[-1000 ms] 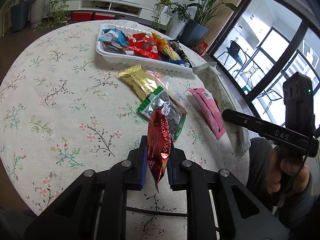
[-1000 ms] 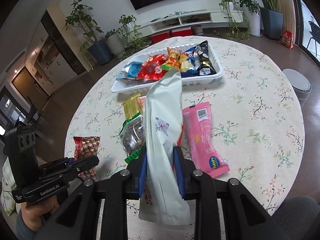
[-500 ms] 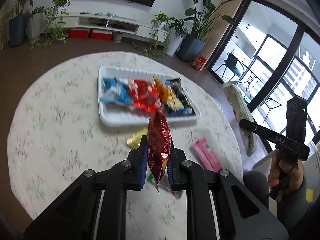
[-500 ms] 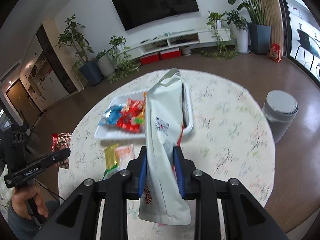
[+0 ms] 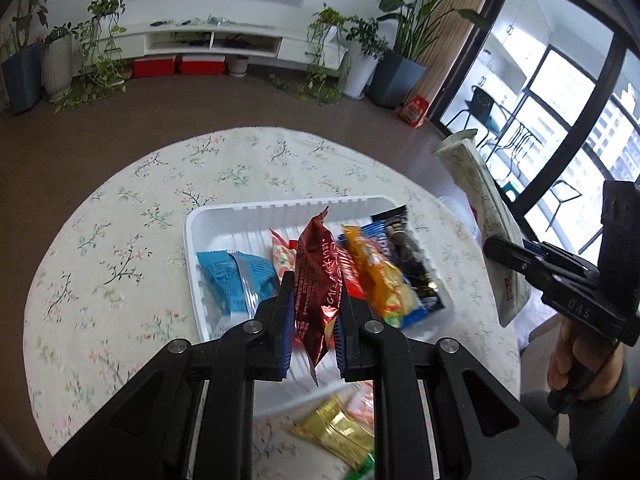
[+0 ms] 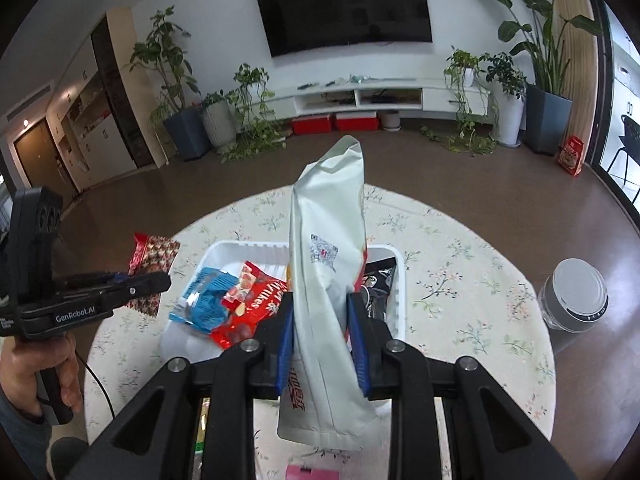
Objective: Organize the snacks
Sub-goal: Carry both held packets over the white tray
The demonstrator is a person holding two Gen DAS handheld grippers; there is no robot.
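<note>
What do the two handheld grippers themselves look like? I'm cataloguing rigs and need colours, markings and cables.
Both are matte black, angular linkage frames with silver pivot bolts and blue finger pads. The left gripper reads "GenRobot.AI" in white, with a black cable hanging below its handle. The right gripper shows mirrored white letters. Bare hands grip both; a grey sleeve shows.

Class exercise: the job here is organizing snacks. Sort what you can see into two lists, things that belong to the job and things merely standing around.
Belongs to the job:
left gripper holding red packet
right gripper holding white pouch
white tray
gold packet

Just standing around:
television
grey bin
potted plants
</note>
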